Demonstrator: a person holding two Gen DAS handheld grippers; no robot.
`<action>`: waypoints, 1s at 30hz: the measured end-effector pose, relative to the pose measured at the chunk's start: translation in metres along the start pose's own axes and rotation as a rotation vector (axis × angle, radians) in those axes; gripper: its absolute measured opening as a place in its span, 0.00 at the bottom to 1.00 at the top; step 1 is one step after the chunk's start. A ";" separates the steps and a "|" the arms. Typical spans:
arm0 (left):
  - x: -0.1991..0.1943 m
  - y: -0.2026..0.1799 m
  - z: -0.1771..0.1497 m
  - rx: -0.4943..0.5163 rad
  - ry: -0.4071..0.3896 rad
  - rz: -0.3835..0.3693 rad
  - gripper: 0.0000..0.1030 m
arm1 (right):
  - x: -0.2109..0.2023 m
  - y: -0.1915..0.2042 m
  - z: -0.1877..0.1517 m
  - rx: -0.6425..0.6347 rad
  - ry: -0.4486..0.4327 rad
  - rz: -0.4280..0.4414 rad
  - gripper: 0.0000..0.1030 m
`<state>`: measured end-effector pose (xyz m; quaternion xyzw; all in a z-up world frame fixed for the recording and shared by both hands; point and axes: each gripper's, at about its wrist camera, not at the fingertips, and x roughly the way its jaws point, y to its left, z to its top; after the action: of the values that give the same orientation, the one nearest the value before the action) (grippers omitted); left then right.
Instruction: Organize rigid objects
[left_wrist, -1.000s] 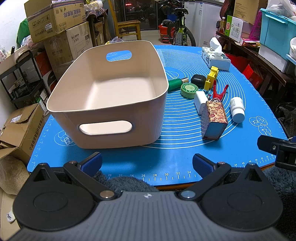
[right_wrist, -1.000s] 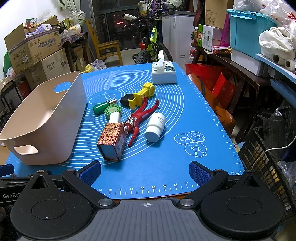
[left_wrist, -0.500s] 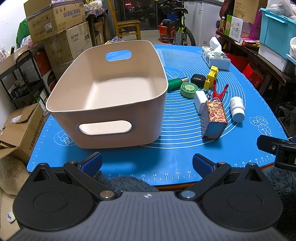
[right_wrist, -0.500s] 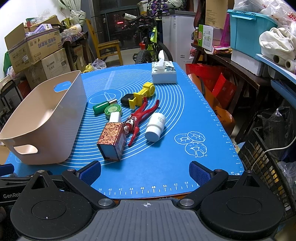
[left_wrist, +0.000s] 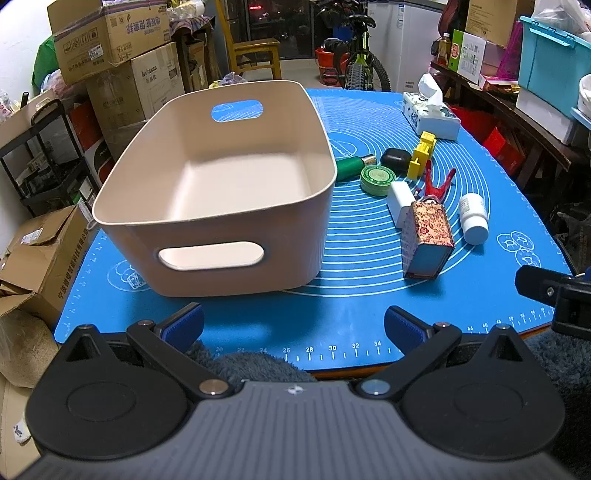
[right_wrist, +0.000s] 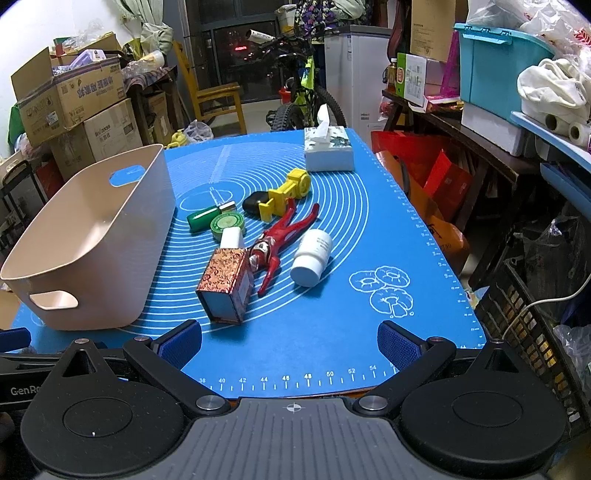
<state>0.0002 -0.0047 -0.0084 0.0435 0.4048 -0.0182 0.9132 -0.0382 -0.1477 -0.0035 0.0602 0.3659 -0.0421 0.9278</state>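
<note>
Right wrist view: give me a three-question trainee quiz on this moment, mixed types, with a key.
1. True or false: the beige bin already holds an item.
2. Which lies nearest the right gripper? A) tissue box B) patterned box C) green tube
3. Fill in: the white bottle lies on its ____.

Key: 1. false, it is empty; 2. B; 3. side.

One bin (left_wrist: 207, 236), nine loose objects (right_wrist: 225, 284)
</note>
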 end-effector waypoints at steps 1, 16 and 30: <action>-0.001 0.001 0.000 -0.002 -0.003 -0.001 1.00 | -0.001 0.001 0.002 -0.004 -0.003 -0.002 0.98; -0.018 0.044 0.042 -0.066 -0.060 0.032 1.00 | -0.005 0.019 0.033 -0.022 -0.059 0.069 0.98; 0.019 0.123 0.097 -0.161 -0.042 0.104 0.99 | 0.047 0.044 0.072 -0.034 -0.046 0.127 0.98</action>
<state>0.0931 0.1083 0.0505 -0.0095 0.3829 0.0609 0.9217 0.0497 -0.1155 0.0198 0.0667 0.3404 0.0217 0.9377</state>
